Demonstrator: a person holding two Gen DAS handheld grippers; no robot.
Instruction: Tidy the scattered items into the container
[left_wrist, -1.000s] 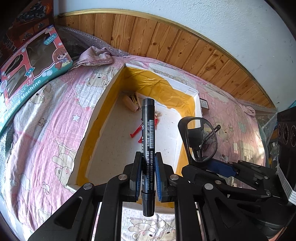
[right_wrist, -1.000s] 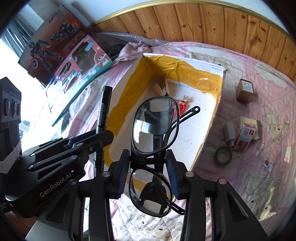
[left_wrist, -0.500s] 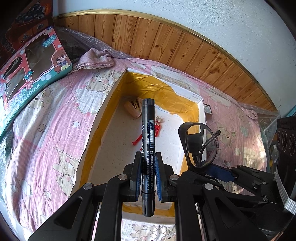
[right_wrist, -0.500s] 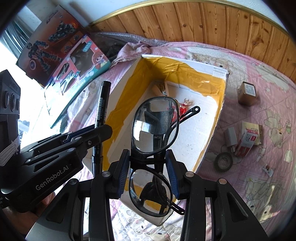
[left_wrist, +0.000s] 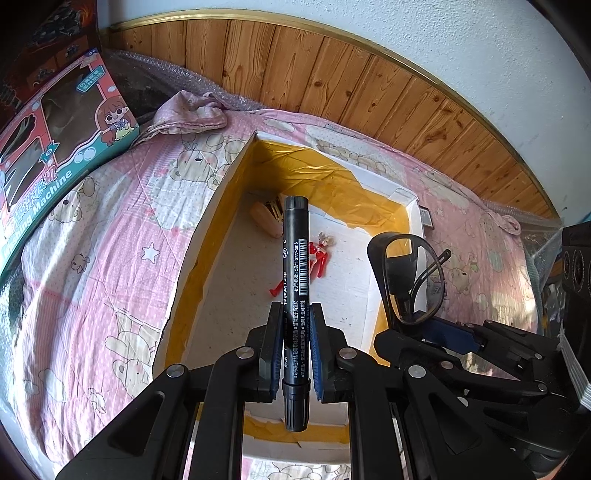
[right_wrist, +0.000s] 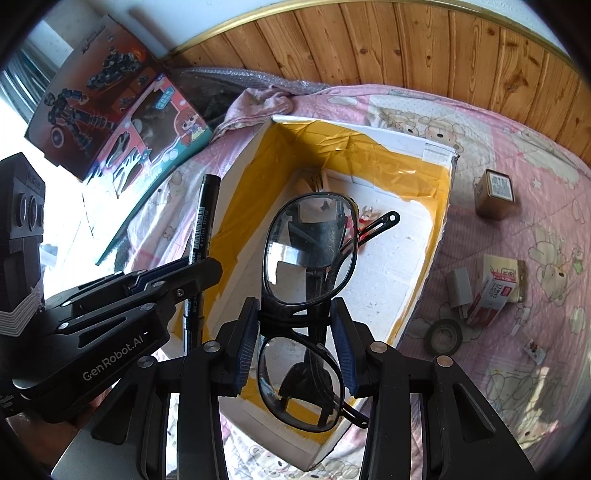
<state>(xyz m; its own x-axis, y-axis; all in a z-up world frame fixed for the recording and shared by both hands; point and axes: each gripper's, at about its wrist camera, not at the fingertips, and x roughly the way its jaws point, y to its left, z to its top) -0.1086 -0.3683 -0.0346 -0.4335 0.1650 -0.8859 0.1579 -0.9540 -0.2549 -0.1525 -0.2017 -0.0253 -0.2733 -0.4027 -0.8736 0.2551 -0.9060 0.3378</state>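
Change: both grippers are advancing farther over the box (left_wrist: 207, 236).
Left gripper (left_wrist: 295, 354): clamping a black barcoded marker (left_wrist: 295, 258).
Right gripper (right_wrist: 297, 350): pinching black-framed glasses (right_wrist: 308, 251) above the box.

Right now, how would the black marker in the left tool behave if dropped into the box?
The marker looks stiff and light. Its round barrel would probably roll on the flat floor of the box. Smooth plastic, so it may slip between the left tool pads.

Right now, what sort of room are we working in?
Probably a bedroom, perhaps a child's: a pink bear-print quilt covers the surface, wood panelling lines the wall, and boxed toys lean alongside.
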